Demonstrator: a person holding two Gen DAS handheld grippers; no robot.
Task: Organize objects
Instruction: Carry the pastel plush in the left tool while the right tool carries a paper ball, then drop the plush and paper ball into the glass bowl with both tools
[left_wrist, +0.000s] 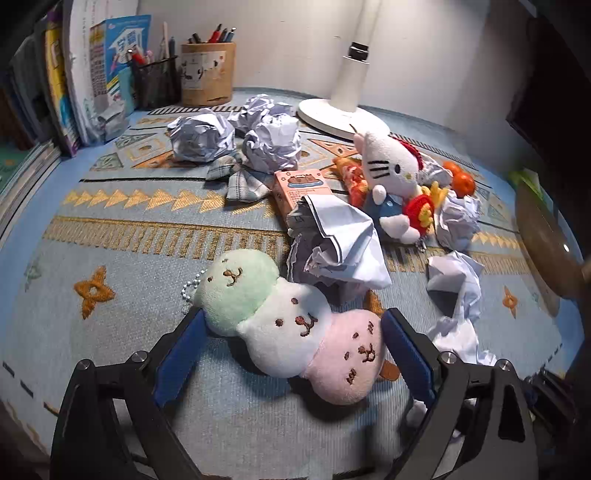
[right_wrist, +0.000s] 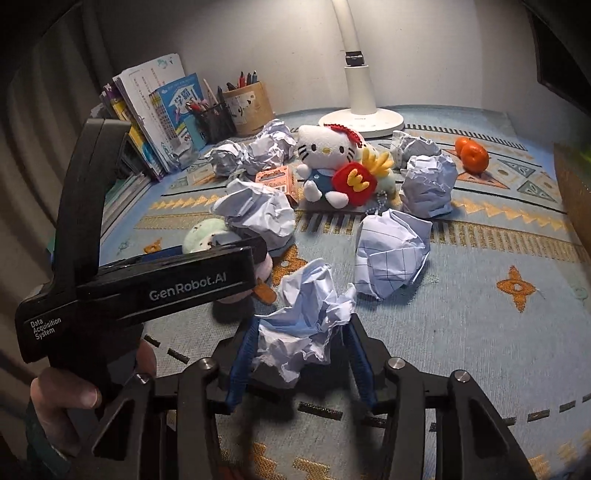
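Left hand-held gripper (left_wrist: 291, 325): jaws spread wide, straddling the three-ball plush toy (left_wrist: 291, 325), which lies on the patterned counter (left_wrist: 129, 240); pads not pressing it. Right hand-held gripper (right_wrist: 301, 332): clamped on a crumpled paper ball (right_wrist: 306, 321), near the front of the counter. Further paper balls (right_wrist: 391, 251) and a cat plush (right_wrist: 325, 162) lie beyond.

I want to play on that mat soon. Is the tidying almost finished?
Not yet. Nothing looks put away so far. In hand: the right gripper is shut on one crumpled paper ball, and the open left gripper sits around the three-colour plush, not squeezing it. Left to do: more paper balls, the white cat plush, the oranges and a small carton.
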